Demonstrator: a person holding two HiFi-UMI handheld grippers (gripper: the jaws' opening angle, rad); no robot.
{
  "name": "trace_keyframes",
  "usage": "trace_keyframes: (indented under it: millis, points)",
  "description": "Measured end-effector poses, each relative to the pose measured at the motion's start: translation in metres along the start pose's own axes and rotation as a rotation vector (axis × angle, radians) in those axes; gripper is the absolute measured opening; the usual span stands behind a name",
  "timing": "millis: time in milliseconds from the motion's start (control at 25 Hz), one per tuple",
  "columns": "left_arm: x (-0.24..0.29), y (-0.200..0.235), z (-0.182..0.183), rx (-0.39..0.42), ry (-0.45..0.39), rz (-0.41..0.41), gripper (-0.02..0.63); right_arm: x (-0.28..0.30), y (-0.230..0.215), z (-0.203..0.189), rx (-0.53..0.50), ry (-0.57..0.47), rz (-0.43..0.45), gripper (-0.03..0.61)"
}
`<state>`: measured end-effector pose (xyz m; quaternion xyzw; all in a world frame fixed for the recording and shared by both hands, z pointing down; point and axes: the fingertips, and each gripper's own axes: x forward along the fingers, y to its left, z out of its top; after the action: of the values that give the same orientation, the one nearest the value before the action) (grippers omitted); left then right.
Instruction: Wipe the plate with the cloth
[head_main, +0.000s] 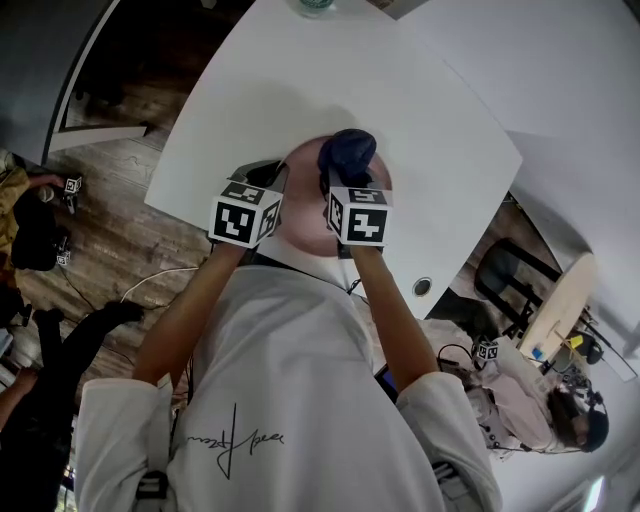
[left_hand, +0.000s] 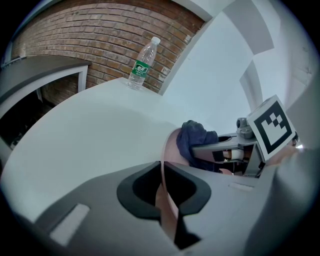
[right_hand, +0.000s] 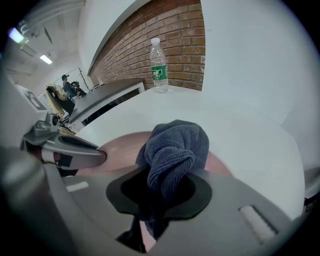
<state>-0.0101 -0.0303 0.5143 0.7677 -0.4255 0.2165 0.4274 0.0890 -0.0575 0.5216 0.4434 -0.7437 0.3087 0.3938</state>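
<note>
Left gripper (left_hand: 165, 187) pinched the pink plate (left_hand: 173, 149) at its 9 o'clock rim. Right gripper (right_hand: 156, 202) clutched the blue cloth (right_hand: 175, 145) near 1 o'clock.

White curved table (head_main: 300, 90) on wood-plank floor (head_main: 130, 230); red brick wall (left_hand: 100, 30) behind, clear water bottle (left_hand: 142, 65) standing upright at the table's far edge; ceiling lights (right_hand: 46, 59) lit.

1 round pink plate (head_main: 308, 228), 1 dark-blue terry cloth (head_main: 350, 150), 1 clear plastic water bottle w/ green label (left_hand: 142, 64), 1 white curved tabletop (head_main: 420, 110). Grippers: 2, i.e. left gripper (left_hand: 162, 186) & right gripper (right_hand: 154, 200).
</note>
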Motion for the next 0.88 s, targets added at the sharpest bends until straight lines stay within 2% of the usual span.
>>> trace_keyframes:
  millis: [880]
  points:
    - [0.0,0.002,-0.001,-0.01,-0.005,-0.001,0.028,0.006,0.028,0.003,-0.041,-0.008,0.039,0.086]
